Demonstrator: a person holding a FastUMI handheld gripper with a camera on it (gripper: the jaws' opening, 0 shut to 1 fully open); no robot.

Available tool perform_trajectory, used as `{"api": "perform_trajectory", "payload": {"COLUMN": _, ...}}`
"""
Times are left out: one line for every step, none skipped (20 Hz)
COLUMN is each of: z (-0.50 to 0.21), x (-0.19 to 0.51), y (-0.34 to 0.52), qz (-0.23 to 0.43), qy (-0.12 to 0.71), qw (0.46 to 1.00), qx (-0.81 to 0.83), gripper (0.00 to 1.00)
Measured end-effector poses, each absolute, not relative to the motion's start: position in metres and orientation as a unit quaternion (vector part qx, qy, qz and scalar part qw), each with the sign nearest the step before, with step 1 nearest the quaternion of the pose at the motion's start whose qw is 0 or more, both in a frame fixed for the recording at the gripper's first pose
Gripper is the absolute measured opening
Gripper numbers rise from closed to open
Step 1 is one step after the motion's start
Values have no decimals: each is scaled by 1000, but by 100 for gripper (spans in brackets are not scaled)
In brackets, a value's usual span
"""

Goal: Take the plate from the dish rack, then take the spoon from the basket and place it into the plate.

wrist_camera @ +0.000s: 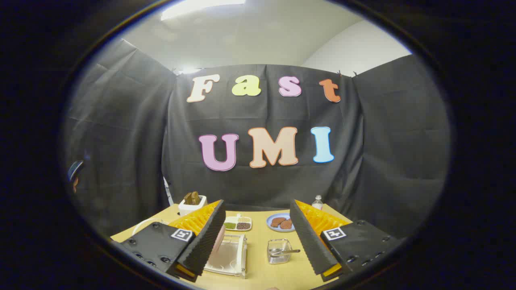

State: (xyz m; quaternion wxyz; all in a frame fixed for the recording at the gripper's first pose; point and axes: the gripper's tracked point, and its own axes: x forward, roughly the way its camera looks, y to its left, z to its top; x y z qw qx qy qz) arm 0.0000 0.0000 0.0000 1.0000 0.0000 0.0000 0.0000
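On the near table (258, 278), the gripper (258, 237) hangs with its fingers spread wide, nothing between them but open air. Just ahead, by the left finger, there's the white rack (227, 257), and a pale plate (219, 237) stands on edge in it, half hidden by that finger. To the right sits the small clear basket (279, 251), the spoon (284, 251) lying across it. Farther back, a divided dish (238, 223) of grains, a blue plate (280, 222) of brown pieces, a white box (192, 204) far left, a bottle (318, 202) far right.
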Motion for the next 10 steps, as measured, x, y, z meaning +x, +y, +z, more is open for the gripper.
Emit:
{"api": "perform_trajectory", "payload": {"z": -1, "x": 0, "y": 3, "qz": 0, "qy": 0, "qw": 1000, "qx": -1, "gripper": 100}}
{"api": "perform_trajectory", "payload": {"z": -2, "x": 0, "y": 5, "qz": 2, "qy": 0, "qw": 1000, "qx": -1, "gripper": 100}}
{"api": "perform_trajectory", "payload": {"z": -2, "x": 1, "y": 9, "qz": 4, "qy": 1, "qw": 1000, "qx": -2, "gripper": 100}}
{"api": "perform_trajectory", "payload": {"z": -2, "x": 2, "y": 11, "qz": 6, "qy": 1, "qw": 1000, "qx": -4, "gripper": 100}}
{"api": "perform_trajectory", "payload": {"z": -4, "x": 4, "y": 13, "qz": 9, "qy": 3, "qw": 1000, "qx": -6, "gripper": 100}}
{"api": "perform_trajectory", "payload": {"z": -3, "x": 3, "y": 15, "qz": 11, "qy": 4, "qw": 1000, "qx": -9, "gripper": 100}}
{"api": "perform_trajectory", "payload": {"z": -3, "x": 4, "y": 17, "qz": 13, "qy": 4, "qw": 1000, "qx": -11, "gripper": 100}}
{"api": "perform_trajectory", "payload": {"z": -3, "x": 5, "y": 19, "qz": 14, "qy": 6, "qw": 1000, "qx": -13, "gripper": 100}}
{"api": "perform_trajectory", "payload": {"z": -3, "x": 7, "y": 19, "qz": 15, "qy": 7, "qw": 1000, "qx": -15, "gripper": 100}}
{"api": "perform_trajectory", "payload": {"z": -2, "x": 7, "y": 21, "qz": 17, "qy": 8, "qw": 1000, "qx": -15, "gripper": 100}}
